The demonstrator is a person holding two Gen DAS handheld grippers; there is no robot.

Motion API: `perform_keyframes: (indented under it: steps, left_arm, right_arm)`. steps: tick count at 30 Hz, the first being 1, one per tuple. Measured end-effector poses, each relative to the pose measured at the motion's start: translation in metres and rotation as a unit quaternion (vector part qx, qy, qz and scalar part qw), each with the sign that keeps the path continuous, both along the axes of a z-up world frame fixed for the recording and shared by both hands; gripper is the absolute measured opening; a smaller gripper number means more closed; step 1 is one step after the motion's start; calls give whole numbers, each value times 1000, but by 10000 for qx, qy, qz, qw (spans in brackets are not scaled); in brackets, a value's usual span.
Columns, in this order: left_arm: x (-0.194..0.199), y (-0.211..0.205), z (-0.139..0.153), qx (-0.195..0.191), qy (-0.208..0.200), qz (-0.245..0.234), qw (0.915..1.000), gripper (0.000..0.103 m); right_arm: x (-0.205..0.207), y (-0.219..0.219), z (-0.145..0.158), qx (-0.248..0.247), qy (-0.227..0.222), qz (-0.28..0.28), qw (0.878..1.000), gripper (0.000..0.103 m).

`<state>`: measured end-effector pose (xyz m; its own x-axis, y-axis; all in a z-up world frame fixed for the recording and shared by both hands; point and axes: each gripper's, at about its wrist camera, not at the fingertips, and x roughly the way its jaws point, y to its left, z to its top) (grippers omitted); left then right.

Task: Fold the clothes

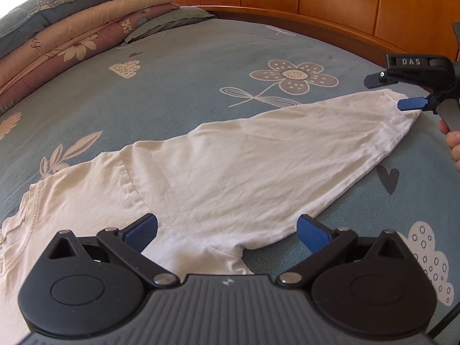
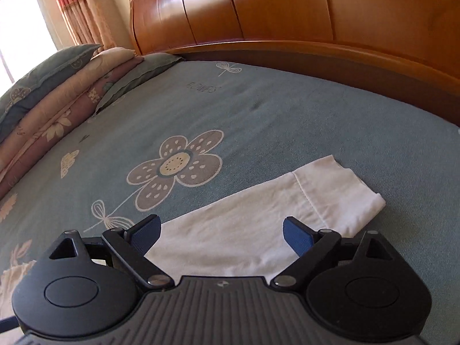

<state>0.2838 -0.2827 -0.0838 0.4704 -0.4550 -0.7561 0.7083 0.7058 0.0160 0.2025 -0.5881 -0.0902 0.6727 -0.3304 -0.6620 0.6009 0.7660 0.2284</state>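
Currently, left gripper [image 1: 227,231]: I held it wide open, empty, lower centre, straddling the shirt [image 1: 230,172] for pinching.
Right gripper [image 2: 220,231]: equally open, empty, over the hem corner.

a glossy orange-brown panelled wooden headboard [image 2: 287,8] curves behind a bed covered by a teal sheet printed with flowers and clouds [image 1: 201,66], folded floral quilts and pillows [image 1: 66,26] are stacked at its far left, and a peach striped curtain [image 2: 83,5] hangs beside a bright sunlit window [image 2: 20,28].
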Motion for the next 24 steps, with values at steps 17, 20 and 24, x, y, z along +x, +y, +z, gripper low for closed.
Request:
perform_keyframes:
  steps: [17, 20, 24]
  left_arm:
    - [1, 6, 3, 244, 57, 239, 9994, 102]
    - [1, 5, 6, 261, 9, 248, 9993, 102]
    - [1, 6, 6, 295, -41, 268, 9992, 102]
  right_arm:
    - [-2, 5, 0, -564, 497, -223, 9969, 103]
    - [2, -7, -12, -169, 708, -184, 9972, 103]
    - [-7, -25, -12, 304, 419, -233, 9984, 102]
